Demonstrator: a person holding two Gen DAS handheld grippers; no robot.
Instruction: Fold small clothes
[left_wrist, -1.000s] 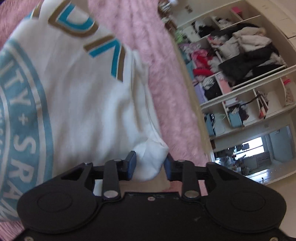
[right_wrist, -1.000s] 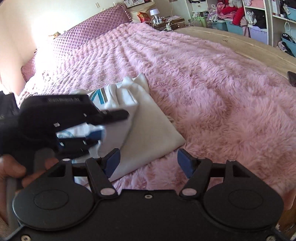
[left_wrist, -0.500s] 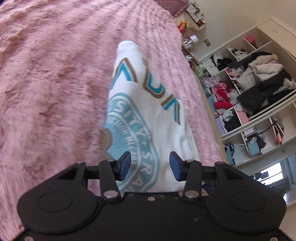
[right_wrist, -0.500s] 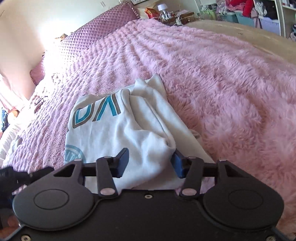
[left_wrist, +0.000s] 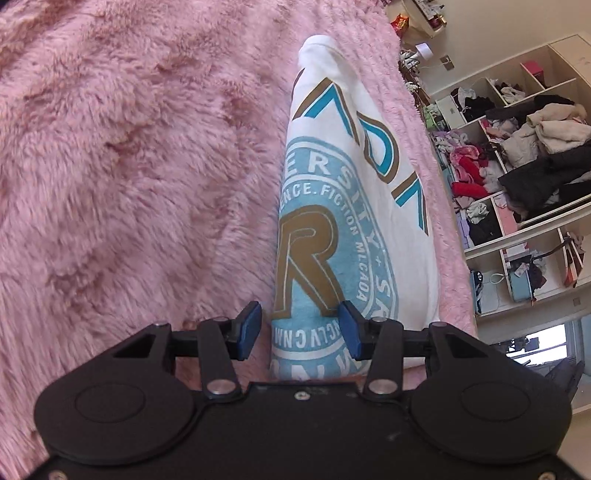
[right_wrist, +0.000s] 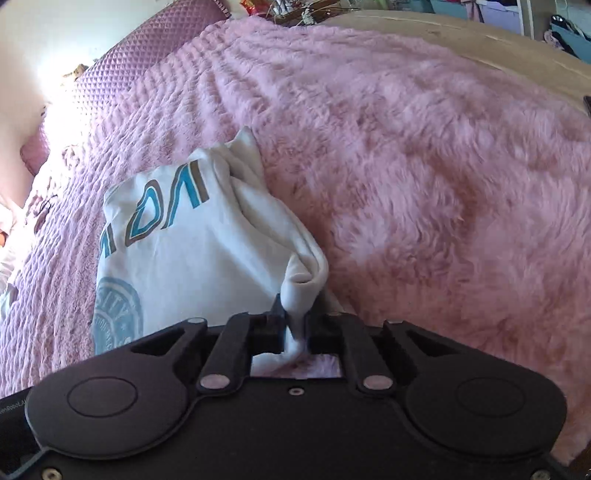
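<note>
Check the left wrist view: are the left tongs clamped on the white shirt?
No. The left tongs stand apart over the white shirt, their blue pads not pressing the fabric.

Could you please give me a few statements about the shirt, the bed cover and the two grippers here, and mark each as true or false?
1. The white cotton T-shirt with a blue round print lies on a fluffy pink blanket. True.
2. The right gripper stands wide open above the shirt. False: its jaws have just been closing and are now shut on a bunched white fold of the T-shirt.
3. The left gripper is open, its blue pads not pressing the cloth. True.
4. The shirt's print faces down into the blanket. False: the blue seal and brown letter R face up.
5. Open shelves stuffed with clothes stand beyond the bed. True.
</note>
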